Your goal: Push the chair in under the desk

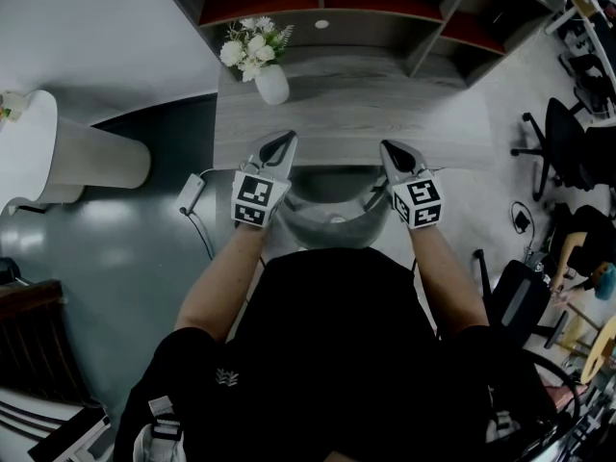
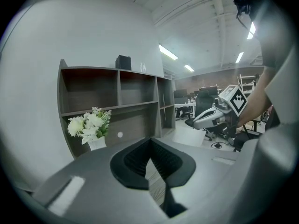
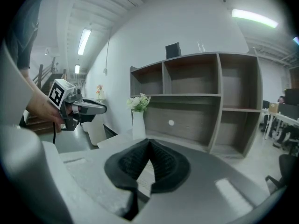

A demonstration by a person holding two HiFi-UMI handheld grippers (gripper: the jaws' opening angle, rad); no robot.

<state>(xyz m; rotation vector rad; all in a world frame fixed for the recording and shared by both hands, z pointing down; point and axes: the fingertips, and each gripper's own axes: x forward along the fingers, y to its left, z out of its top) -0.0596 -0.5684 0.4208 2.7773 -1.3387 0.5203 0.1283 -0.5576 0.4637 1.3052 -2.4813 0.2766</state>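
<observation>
I read the desk (image 1: 385, 114) top as matt grey wood grain. The shelf unit (image 1: 385, 8) behind it is lined in a dull reddish-brown finish. Near the worktop's left edge, the white vase (image 1: 271, 85) looks smooth and glossy. The chair (image 1: 332, 224) back seems to be smooth grey plastic with a faint sheen. The left gripper (image 1: 285, 142) and right gripper (image 1: 390, 149) have matt grey plastic shells, and their pads (image 2: 135, 160) are black, ribbed and rubbery-looking. The floor (image 1: 115, 258) is glossy and catches reflections.

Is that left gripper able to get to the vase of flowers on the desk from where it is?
Probably yes: the vase stands just ahead of the left gripper, with only bare desk between them.
</observation>
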